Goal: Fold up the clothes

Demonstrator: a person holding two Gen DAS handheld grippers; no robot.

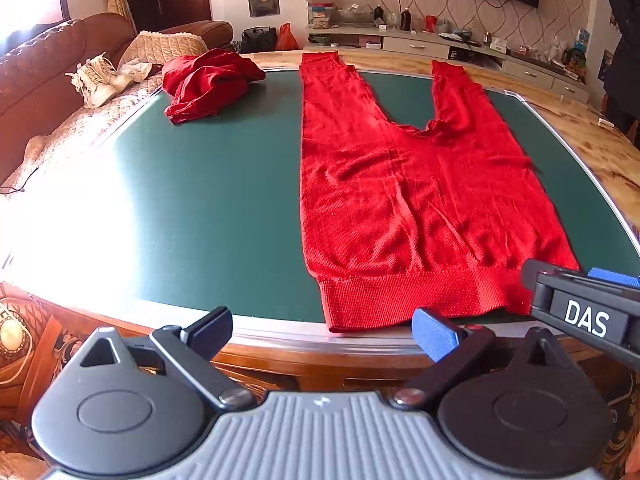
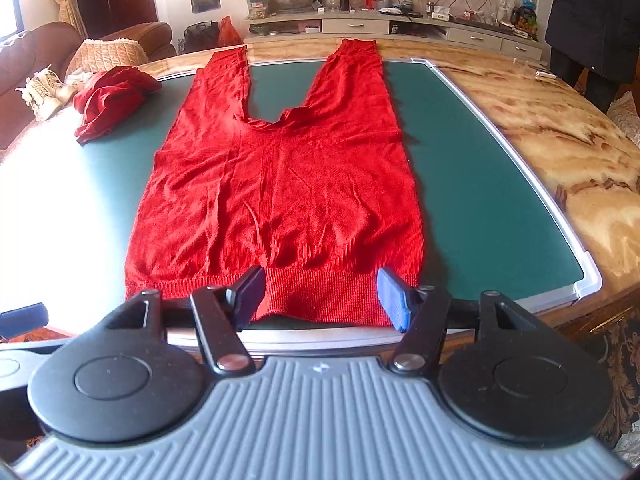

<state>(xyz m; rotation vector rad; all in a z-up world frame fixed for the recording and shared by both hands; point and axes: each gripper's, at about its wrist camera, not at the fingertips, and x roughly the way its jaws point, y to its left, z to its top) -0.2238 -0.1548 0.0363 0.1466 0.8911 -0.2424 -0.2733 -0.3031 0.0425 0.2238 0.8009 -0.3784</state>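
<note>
Red knit trousers [image 1: 404,200] [image 2: 280,184] lie flat on the green mat [image 1: 208,184] [image 2: 472,184], waistband at the near edge, legs spread toward the far side. A crumpled dark red garment [image 1: 208,82] [image 2: 110,100] sits at the mat's far left. My left gripper [image 1: 326,332] stands open above the table's near edge, left of the waistband, with nothing between its fingers. My right gripper [image 2: 320,296] stands open over the waistband's right half, pads apart from the cloth. The right gripper's body [image 1: 584,304] shows by the waistband's right corner in the left wrist view.
The mat lies on a marble-patterned table [image 2: 540,120] with a carved wooden rim [image 1: 320,360]. A brown sofa [image 1: 48,76] with pale shoes [image 1: 100,80] stands left. A person in dark clothing [image 2: 592,20] stands at the far right. A cluttered low cabinet [image 2: 400,26] runs along the wall.
</note>
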